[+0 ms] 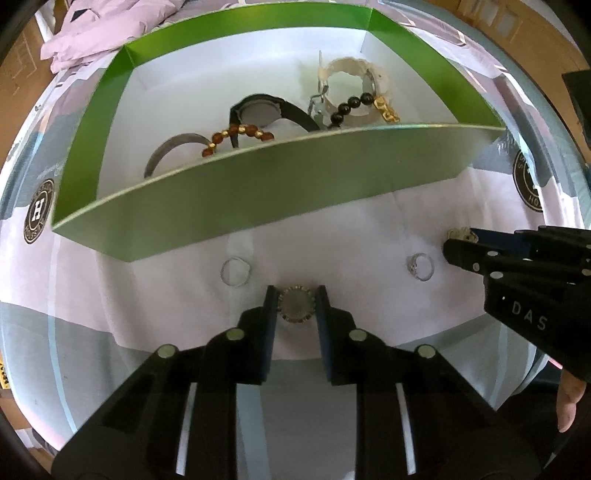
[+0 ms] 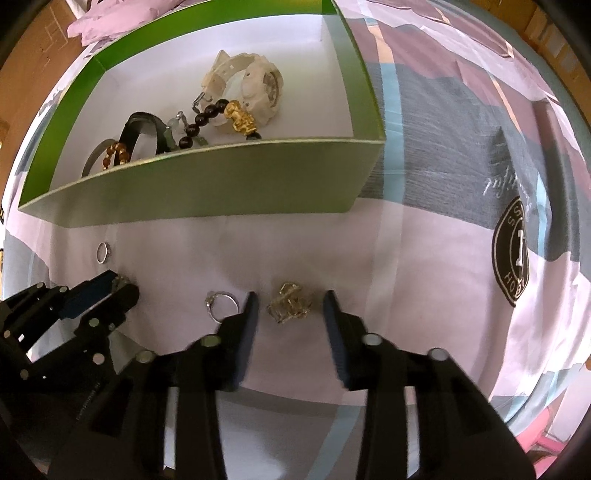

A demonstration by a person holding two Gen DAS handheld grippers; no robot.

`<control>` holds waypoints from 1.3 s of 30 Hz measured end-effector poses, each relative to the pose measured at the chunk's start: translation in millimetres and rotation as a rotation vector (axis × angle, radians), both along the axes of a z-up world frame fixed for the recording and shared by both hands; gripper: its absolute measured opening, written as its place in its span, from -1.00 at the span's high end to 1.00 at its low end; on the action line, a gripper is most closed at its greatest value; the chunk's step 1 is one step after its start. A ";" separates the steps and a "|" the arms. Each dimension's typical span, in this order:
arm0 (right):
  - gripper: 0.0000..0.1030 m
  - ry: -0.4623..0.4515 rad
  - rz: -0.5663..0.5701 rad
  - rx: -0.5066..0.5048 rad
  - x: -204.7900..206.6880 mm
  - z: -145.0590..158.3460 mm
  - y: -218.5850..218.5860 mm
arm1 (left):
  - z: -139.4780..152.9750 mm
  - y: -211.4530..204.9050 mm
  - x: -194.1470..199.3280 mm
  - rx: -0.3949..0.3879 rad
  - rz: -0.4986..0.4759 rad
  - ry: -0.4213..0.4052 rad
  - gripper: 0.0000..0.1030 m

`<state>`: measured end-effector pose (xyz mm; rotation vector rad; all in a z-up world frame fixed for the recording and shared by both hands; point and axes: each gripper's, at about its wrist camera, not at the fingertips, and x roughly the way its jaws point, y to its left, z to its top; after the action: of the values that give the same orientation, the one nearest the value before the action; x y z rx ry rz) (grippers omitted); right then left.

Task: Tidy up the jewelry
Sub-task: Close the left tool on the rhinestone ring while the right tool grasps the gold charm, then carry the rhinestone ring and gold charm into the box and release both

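A green box (image 1: 258, 184) with a white inside holds a white watch (image 1: 351, 70), a black watch (image 1: 258, 107), a grey bangle (image 1: 166, 151), a brown bead bracelet (image 1: 240, 133) and a black bead bracelet (image 1: 351, 103). My left gripper (image 1: 297, 299) is shut on a round beaded ring (image 1: 297, 304) low over the sheet. Two silver rings (image 1: 234, 271) (image 1: 421, 266) lie on the sheet. My right gripper (image 2: 290, 302) is open around a gold crystal piece (image 2: 290, 304) on the sheet. The box shows in the right wrist view (image 2: 207, 188) too.
A patterned bed sheet (image 2: 443, 177) with round logos covers the surface. A pink pillow (image 1: 96, 33) lies behind the box. Cardboard boxes (image 1: 18, 70) stand around the edges. The silver stone ring (image 2: 221, 302) lies just left of my right gripper's left finger.
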<state>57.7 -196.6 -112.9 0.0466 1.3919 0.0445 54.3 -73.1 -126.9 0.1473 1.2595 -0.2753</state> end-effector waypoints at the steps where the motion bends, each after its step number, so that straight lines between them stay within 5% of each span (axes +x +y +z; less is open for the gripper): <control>1: 0.53 -0.002 0.000 0.002 -0.9 0.3 0.7 | 3.2 1.8 0.3 -0.005 0.002 -0.009 0.60; 13: 0.55 -0.205 0.018 0.143 -12.9 48.8 3.7 | 64.0 29.6 1.5 -0.110 0.079 -0.242 0.60; 21: 0.55 -0.509 0.016 0.234 -14.9 99.6 2.3 | 108.1 39.4 -3.8 -0.058 0.148 -0.501 0.60; 32: 0.55 -0.589 0.013 0.192 15.9 96.7 14.0 | 105.3 41.1 27.6 -0.067 0.198 -0.511 0.60; 39: 0.55 -0.555 0.004 0.181 33.7 77.4 19.2 | 83.2 43.6 40.4 -0.083 0.221 -0.459 0.60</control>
<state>91.4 -177.4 -35.5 0.1691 0.8304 0.1739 94.6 -29.5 -43.7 -0.0026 0.7980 -0.0933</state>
